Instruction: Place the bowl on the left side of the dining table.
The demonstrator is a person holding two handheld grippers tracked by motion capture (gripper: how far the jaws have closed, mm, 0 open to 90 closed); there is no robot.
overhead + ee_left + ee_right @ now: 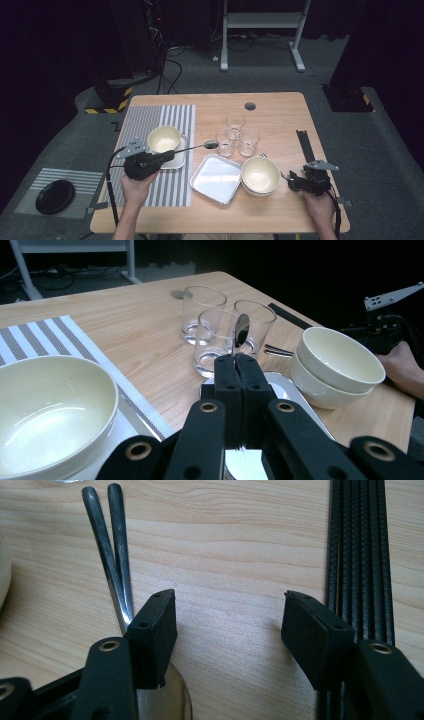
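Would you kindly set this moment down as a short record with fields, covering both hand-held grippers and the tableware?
left hand-held gripper: shut on spoon, held over the table
right hand-held gripper: open, nothing between the jaws, low over the table
cutlery: two handles lying beside the right gripper's jaw
stacked bowls: right of tray
single bowl: on striped mat
glasses: three, mid-table

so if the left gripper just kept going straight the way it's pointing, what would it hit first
Probably the nearest glass. The left gripper is shut on a spoon whose bowl leads, already close before that glass in the left gripper view. Depth is unclear; it may pass slightly above.
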